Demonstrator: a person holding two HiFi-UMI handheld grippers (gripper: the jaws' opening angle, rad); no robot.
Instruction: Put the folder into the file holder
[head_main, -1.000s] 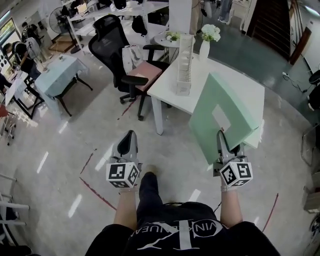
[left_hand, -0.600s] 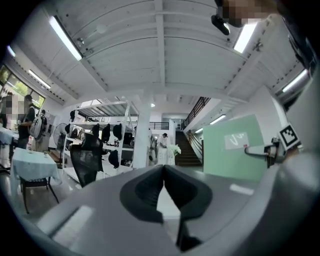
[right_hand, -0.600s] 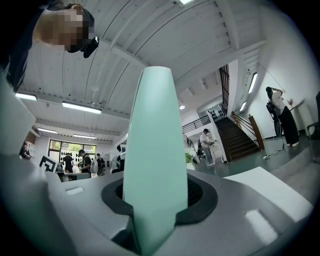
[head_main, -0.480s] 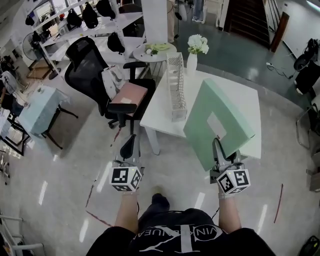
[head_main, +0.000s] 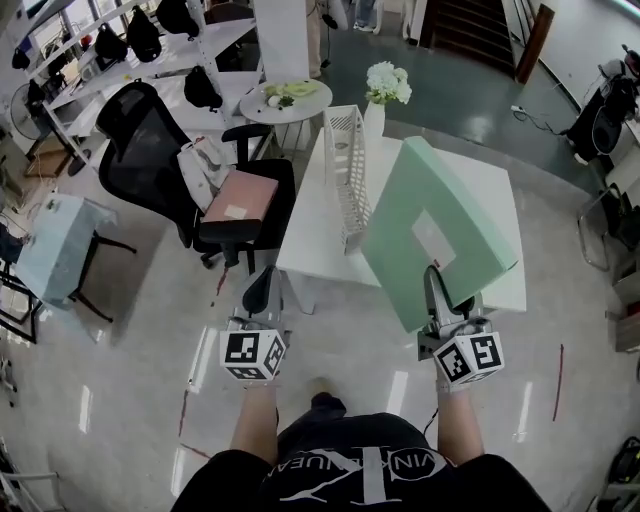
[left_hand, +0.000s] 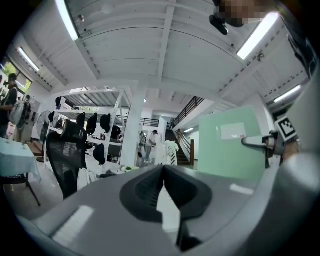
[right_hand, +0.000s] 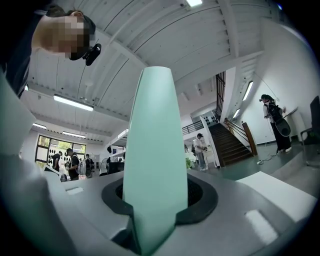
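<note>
Centre right, the right gripper (head_main: 437, 283) grips the green folder (head_main: 420, 205) in its fingers; the file holder (head_main: 345, 180) stands left of it on the counter (head_main: 498, 205). The left gripper (head_main: 262, 288) has fingers closed, empty.

Black lettered shirt (head_main: 362, 470); grey, marker-cubed left tool (head_main: 262, 277) and right tool (head_main: 434, 282).

You have stepped closer to the table (head_main: 497, 200). The folder (head_main: 435, 225) you carry now appears just beside the file holder (head_main: 345, 175), formerly well apart.
</note>
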